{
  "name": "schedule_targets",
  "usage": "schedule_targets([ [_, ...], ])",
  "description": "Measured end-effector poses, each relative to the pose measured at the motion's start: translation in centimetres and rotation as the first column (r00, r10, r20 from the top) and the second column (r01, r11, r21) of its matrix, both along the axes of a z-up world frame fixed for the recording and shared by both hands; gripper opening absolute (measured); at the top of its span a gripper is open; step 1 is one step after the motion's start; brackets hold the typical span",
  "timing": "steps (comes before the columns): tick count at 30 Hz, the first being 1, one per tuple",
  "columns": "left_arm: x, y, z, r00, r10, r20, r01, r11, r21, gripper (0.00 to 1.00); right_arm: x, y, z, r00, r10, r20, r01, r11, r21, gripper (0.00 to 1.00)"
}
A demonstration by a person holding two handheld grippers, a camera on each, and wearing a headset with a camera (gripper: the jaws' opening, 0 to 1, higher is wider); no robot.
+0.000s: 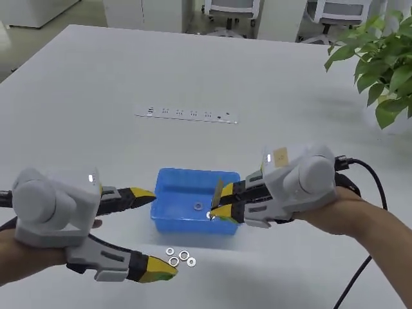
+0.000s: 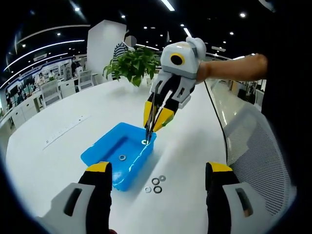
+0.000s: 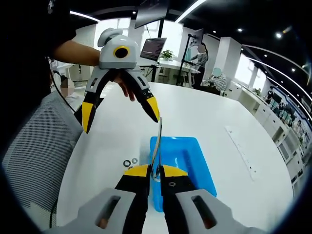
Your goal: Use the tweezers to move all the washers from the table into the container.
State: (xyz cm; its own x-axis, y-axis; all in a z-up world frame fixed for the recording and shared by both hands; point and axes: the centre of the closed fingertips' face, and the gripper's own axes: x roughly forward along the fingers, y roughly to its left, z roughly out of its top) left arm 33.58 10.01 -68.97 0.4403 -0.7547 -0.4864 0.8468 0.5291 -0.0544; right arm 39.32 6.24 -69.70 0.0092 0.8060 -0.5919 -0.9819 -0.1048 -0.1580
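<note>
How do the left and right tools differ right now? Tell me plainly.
The left tool stands wide open; the right tool is shut. The left tool holds nothing; the right tool grips the tweezers. The left tool sits at the container's left end, near the loose washers; the right tool is over its right end. Both have grey bodies and yellow tips and point toward the container.

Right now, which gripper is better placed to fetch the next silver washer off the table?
Right. The right gripper is shut on the thin metal tweezers, tips at the rim of the blue plastic container, near three silver ring washers on the white table. The left gripper is open, empty.
</note>
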Motion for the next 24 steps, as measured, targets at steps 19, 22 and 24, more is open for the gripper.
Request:
schedule_targets([
  [19, -0.1, 0.9, 0.2, 0.999, 0.041, 0.001, -0.041, 0.999, -0.02, 0.93, 2.5, 0.5, -1.8, 1.0, -0.014, 0.007, 0.014, 1.0, -0.004, 0.09],
  [22, 0.0, 1.0, 0.3, 0.999, 0.049, 0.003, -0.049, 0.998, -0.024, 0.93, 2.8, 0.6, -2.2, 1.0, -0.014, 0.004, 0.014, 1.0, -0.008, 0.09],
  [24, 0.1, 1.1, 0.4, 0.999, 0.051, 0.007, -0.051, 0.998, -0.025, 0.94, 2.9, 0.7, -2.3, 1.0, -0.014, 0.0, 0.014, 1.0, -0.008, 0.09],
])
